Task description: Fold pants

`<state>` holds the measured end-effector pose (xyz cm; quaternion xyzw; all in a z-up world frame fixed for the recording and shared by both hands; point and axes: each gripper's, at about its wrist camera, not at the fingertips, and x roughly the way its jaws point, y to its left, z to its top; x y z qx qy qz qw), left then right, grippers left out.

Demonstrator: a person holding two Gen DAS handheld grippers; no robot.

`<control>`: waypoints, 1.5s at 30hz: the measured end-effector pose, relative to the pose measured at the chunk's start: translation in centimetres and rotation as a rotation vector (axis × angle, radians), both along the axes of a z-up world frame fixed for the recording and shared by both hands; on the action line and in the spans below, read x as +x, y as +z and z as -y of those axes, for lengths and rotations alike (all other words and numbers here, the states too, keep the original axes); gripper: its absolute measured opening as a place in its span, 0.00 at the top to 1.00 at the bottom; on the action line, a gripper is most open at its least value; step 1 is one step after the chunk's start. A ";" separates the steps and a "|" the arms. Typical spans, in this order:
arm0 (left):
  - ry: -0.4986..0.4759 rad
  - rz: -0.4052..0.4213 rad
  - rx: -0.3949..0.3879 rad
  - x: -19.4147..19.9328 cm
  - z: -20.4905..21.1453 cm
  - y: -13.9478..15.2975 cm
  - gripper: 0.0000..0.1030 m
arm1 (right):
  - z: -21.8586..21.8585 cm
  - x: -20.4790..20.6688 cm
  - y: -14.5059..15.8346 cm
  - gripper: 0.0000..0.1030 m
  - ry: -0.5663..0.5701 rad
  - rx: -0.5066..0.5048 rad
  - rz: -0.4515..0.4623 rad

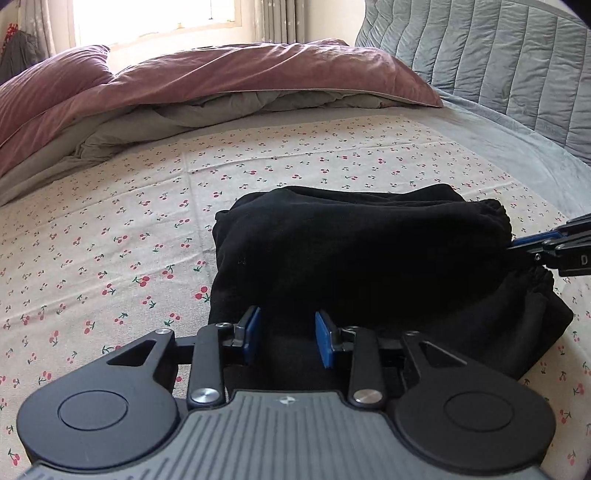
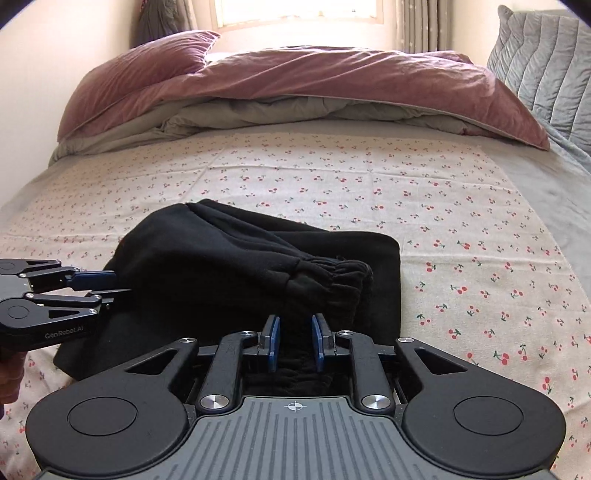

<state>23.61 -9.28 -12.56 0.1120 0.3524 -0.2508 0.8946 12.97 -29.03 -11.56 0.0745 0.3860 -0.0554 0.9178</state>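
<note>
Black pants [image 1: 362,258] lie folded in a thick bundle on the cherry-print sheet [image 1: 110,229]. They also show in the right wrist view [image 2: 229,266], with the gathered cuffs [image 2: 343,280] on top. My left gripper [image 1: 287,338] is at the bundle's near edge, its jaws part open with black cloth between the blue pads. My right gripper [image 2: 295,341] is at the other end, its jaws narrowly apart around the elastic fabric. Each gripper shows in the other's view: the right one [image 1: 532,247], the left one [image 2: 107,282].
A pink duvet [image 1: 221,81] and grey blanket [image 1: 221,110] are heaped at the far side of the bed. A grey quilted headboard [image 1: 498,55] stands to the right. A window [image 2: 295,11] is behind.
</note>
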 end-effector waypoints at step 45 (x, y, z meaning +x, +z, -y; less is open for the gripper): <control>0.094 -0.364 -0.481 6.3 -2.7 -3.3 0.44 | 7.3 1.5 -5.1 0.14 -0.261 0.547 -0.006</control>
